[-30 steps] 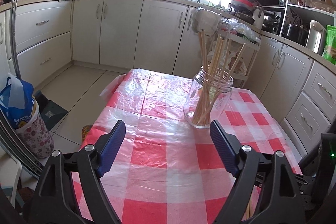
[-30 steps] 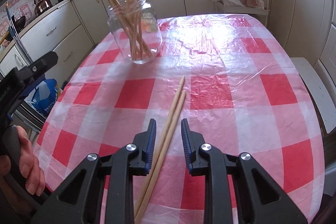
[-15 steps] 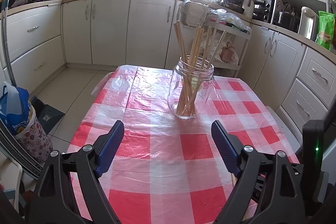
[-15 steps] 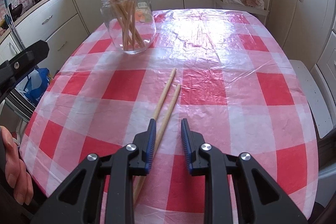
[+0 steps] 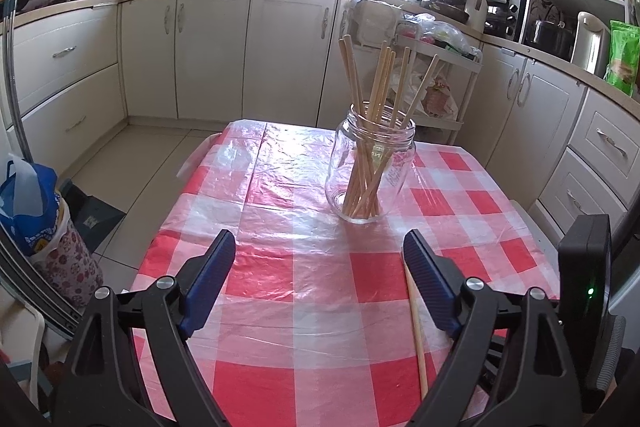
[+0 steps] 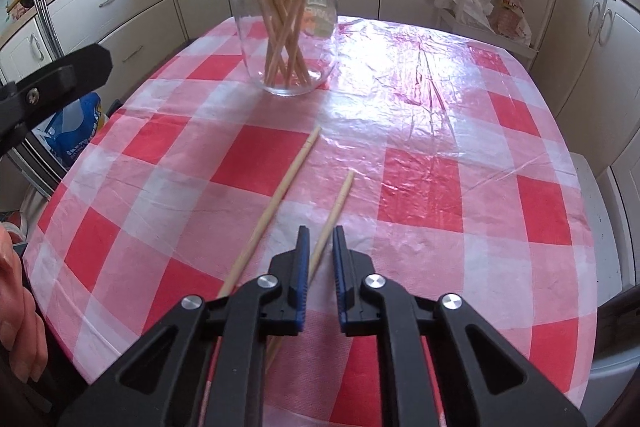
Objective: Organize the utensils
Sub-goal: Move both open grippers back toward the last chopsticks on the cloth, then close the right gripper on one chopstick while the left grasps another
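Observation:
A clear glass jar [image 6: 286, 27] holding several wooden chopsticks stands upright on the red-and-white checked tablecloth [image 6: 420, 183]; it also shows in the left wrist view [image 5: 370, 171]. Two loose chopsticks lie on the cloth: one [image 6: 280, 195] to the left, one [image 6: 334, 211] running between my right fingers. My right gripper [image 6: 320, 239] stands narrowly apart around that chopstick, not clamped on it. My left gripper [image 5: 318, 251] is wide open and empty, above the near cloth. One loose chopstick [image 5: 416, 323] shows beside its right finger.
The table edge drops off to the left, where a blue bag [image 5: 28, 203] stands on the floor. A wire rack with plastic bags [image 6: 486, 3] stands behind the table. Kitchen cabinets [image 5: 208, 47] surround the room.
My right gripper has moved forward along the chopsticks and toward the jar, now straddling the right-hand one. The left gripper has swung right, bringing the jar toward centre.

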`<state>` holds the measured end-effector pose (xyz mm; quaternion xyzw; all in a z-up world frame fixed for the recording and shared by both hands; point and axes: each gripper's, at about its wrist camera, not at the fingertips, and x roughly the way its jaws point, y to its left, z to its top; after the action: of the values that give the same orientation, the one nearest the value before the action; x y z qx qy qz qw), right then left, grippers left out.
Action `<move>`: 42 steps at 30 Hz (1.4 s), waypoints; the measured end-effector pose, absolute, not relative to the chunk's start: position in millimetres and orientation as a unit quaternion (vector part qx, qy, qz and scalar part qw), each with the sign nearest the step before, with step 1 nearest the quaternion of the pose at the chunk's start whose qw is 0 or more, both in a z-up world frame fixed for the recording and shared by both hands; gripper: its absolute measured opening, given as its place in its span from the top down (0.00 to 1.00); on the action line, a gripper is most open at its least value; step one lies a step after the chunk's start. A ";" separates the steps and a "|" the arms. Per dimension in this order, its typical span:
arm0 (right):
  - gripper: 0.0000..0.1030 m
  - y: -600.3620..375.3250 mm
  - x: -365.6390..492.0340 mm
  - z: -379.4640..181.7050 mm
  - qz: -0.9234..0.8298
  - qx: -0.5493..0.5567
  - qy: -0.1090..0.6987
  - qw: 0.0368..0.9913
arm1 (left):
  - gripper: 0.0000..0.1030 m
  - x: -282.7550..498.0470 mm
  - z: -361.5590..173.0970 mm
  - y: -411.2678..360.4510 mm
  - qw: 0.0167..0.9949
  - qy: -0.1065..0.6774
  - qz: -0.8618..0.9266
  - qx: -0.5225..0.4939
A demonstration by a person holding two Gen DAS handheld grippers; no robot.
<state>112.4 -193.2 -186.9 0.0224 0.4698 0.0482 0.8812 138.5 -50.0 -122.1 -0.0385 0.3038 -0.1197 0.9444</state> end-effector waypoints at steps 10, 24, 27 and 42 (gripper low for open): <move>0.94 -222.3 113.7 -187.7 0.061 0.042 0.480 0.874 | 0.20 170.2 -151.1 -114.3 0.905 0.387 -0.160 0.070; 0.94 -234.6 119.9 -189.4 0.085 0.046 0.492 0.865 | 0.85 198.6 -186.1 -160.5 0.849 0.460 -0.228 0.126; 0.94 -234.0 124.9 -188.3 0.093 0.042 0.499 0.861 | 0.85 200.6 -185.2 -155.1 0.836 0.473 -0.246 0.131; 0.95 -238.4 138.9 -188.5 0.121 0.065 0.519 0.843 | 0.95 211.8 -180.5 -164.4 0.795 0.505 -0.286 0.174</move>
<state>138.9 -238.4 -188.5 0.0648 0.5192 0.1215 0.8435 211.8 -164.4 -180.5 0.1743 0.5050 -0.2861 0.7954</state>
